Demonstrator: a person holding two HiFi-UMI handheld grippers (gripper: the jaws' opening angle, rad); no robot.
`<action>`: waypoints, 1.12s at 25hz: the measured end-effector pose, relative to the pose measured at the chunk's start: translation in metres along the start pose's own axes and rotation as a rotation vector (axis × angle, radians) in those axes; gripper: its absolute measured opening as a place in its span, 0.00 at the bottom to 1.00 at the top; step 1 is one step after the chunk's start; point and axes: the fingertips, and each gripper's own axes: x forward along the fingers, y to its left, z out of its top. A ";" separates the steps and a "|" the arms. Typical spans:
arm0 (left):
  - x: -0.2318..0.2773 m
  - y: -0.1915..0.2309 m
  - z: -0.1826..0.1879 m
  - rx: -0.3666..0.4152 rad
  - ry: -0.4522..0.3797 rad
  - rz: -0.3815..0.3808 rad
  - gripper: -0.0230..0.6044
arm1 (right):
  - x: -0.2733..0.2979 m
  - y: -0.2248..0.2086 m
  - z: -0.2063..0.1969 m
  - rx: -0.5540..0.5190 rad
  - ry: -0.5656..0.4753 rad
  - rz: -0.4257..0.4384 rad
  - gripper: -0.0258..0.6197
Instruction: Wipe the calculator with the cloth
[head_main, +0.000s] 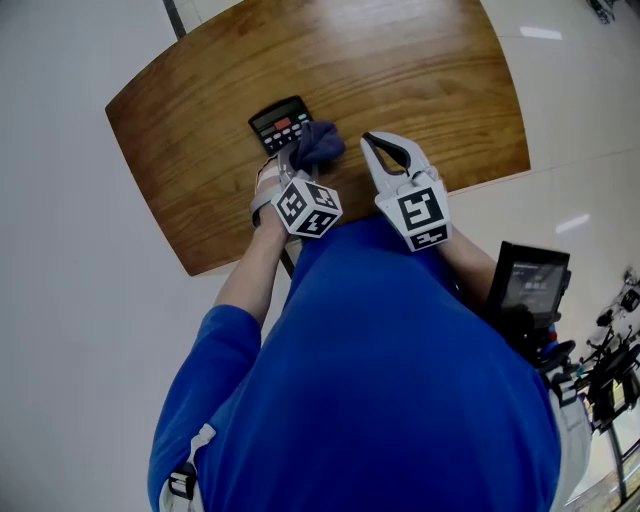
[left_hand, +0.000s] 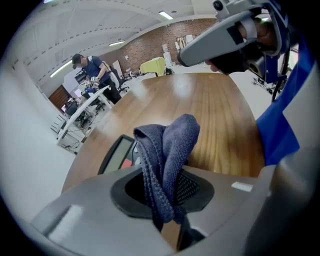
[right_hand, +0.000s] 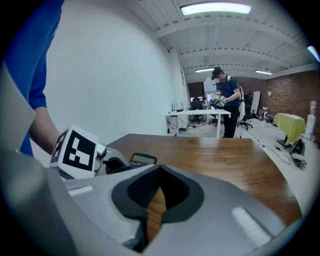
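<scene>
Cloth at the calculator; the wiping itself seems still to do.
Head view: dark blue folded cloth (head_main: 320, 143) touches black rectangular calculator (head_main: 279, 123) on brown wooden tabletop (head_main: 420, 90). Left gripper view: left gripper (left_hand: 167, 194) pinches the cloth. Right gripper view: right gripper (right_hand: 156, 194) closed, empty.

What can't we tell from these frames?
- Calculator keys: too small in the head view; the cloth covers most of them in the left gripper view.
- Cloth-to-calculator contact: hidden under the cloth, head view.
- Calculator in the right gripper view: mostly behind the left hand-held gripper.
</scene>
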 end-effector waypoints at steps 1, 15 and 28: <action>0.001 -0.003 0.002 0.011 0.002 -0.007 0.18 | 0.000 -0.001 -0.001 0.002 0.000 -0.002 0.04; -0.016 0.017 -0.053 -0.113 0.084 0.045 0.18 | 0.005 0.013 0.007 -0.025 -0.004 0.043 0.04; -0.020 0.026 -0.070 -0.174 0.097 0.066 0.18 | 0.004 0.011 0.006 -0.021 -0.005 0.037 0.04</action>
